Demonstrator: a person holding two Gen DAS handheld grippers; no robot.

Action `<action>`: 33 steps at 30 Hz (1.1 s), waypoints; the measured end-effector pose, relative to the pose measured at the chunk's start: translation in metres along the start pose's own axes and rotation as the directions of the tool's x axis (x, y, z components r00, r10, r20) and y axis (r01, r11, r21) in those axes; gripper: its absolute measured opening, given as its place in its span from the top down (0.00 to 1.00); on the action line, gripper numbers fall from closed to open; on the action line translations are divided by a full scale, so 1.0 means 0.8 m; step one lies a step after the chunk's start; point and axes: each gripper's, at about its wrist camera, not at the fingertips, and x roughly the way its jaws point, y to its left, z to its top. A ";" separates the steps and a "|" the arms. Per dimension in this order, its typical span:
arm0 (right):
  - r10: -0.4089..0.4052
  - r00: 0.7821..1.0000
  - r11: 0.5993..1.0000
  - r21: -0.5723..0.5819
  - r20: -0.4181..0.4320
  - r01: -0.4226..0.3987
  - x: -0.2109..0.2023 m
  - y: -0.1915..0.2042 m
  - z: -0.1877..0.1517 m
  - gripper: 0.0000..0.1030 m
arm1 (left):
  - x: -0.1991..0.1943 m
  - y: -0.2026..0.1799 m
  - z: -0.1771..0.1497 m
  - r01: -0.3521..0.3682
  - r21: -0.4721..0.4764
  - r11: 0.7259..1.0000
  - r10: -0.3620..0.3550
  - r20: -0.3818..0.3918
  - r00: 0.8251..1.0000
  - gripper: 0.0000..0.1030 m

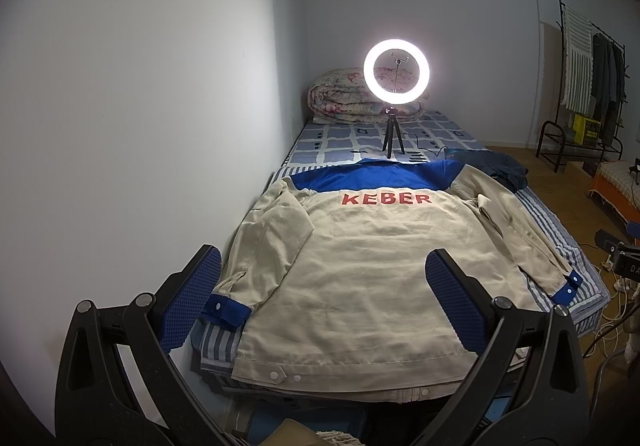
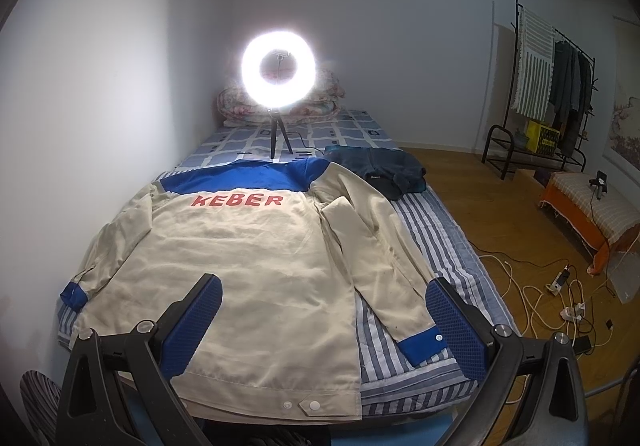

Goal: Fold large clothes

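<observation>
Jacket (image 1: 360,270) spread back-up on the bed (image 2: 432,246), sleeves out.
Cloth looks soft, limp, fairly light; take it at the blue cuffs (image 2: 420,342). Left gripper (image 1: 324,298) and right gripper (image 2: 324,318) hang wide, empty.

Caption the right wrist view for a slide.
Open right gripper above a beige jacket spread back-up on the bed, ring light behind.
</observation>
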 end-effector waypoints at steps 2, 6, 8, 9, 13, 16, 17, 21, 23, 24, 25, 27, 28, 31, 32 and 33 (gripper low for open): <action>0.000 1.000 1.000 0.000 -0.001 0.000 0.000 0.000 0.000 0.00 | 0.000 0.000 -0.001 0.000 0.000 1.000 0.000 0.001 1.000 0.00; 0.001 1.000 1.000 0.000 -0.002 -0.001 0.000 0.001 0.000 0.00 | 0.000 0.001 -0.001 0.000 0.000 1.000 0.000 0.001 1.000 0.00; -0.001 1.000 1.000 0.000 -0.001 0.001 0.001 0.001 -0.001 0.00 | 0.000 0.001 -0.001 -0.002 0.000 1.000 0.002 0.001 1.000 0.00; -0.001 1.000 1.000 0.000 -0.002 0.001 0.001 0.002 0.000 0.00 | 0.000 0.001 -0.002 0.000 0.000 1.000 0.000 0.002 1.000 0.00; -0.001 1.000 1.000 -0.001 -0.001 0.001 0.002 0.002 -0.001 0.00 | 0.000 0.001 -0.002 0.000 0.000 1.000 0.000 0.002 1.000 0.00; -0.001 1.000 1.000 -0.001 -0.001 0.001 0.003 0.002 -0.001 0.00 | -0.001 0.001 -0.002 0.001 -0.001 1.000 -0.001 0.002 1.000 0.00; -0.001 1.000 1.000 -0.002 -0.001 0.001 0.003 0.003 0.000 0.00 | -0.001 0.001 -0.003 0.001 -0.001 1.000 -0.001 0.002 1.000 0.00; -0.002 1.000 1.000 -0.003 -0.003 0.002 0.001 0.005 0.000 0.00 | -0.001 0.000 -0.002 0.000 -0.001 1.000 0.000 0.002 1.000 0.00; -0.003 1.000 1.000 -0.003 -0.003 0.003 0.002 0.005 0.000 0.00 | -0.002 0.000 -0.002 -0.001 0.000 1.000 0.001 0.002 1.000 0.00; -0.003 1.000 1.000 -0.003 -0.003 0.003 0.002 0.006 0.000 0.00 | -0.002 0.000 -0.003 -0.001 0.000 1.000 0.001 0.003 1.000 0.00; -0.002 1.000 1.000 -0.003 -0.002 0.002 0.003 0.005 0.000 0.00 | -0.001 0.000 -0.003 0.000 0.000 1.000 0.000 0.003 1.000 0.00; -0.003 1.000 1.000 -0.004 -0.003 0.003 0.002 0.006 0.000 0.00 | -0.002 0.000 -0.003 -0.001 0.000 1.000 0.001 0.003 1.000 0.00; -0.002 1.000 1.000 -0.004 -0.002 0.002 0.003 0.006 0.000 0.00 | -0.002 0.000 -0.003 -0.001 -0.001 1.000 0.001 0.003 1.000 0.00; 0.000 1.000 1.000 -0.007 -0.005 0.000 0.008 0.014 -0.003 0.00 | -0.003 0.001 -0.002 -0.001 -0.002 1.000 0.001 0.002 1.000 0.00; 0.001 1.000 1.000 -0.009 -0.006 -0.001 0.007 0.015 -0.004 0.00 | -0.003 0.002 -0.002 -0.002 -0.003 1.000 0.002 0.001 1.000 0.00; 0.002 1.000 1.000 -0.010 -0.007 -0.002 0.008 0.016 -0.004 0.00 | -0.002 0.003 -0.003 -0.003 -0.004 1.000 0.003 -0.002 1.000 0.00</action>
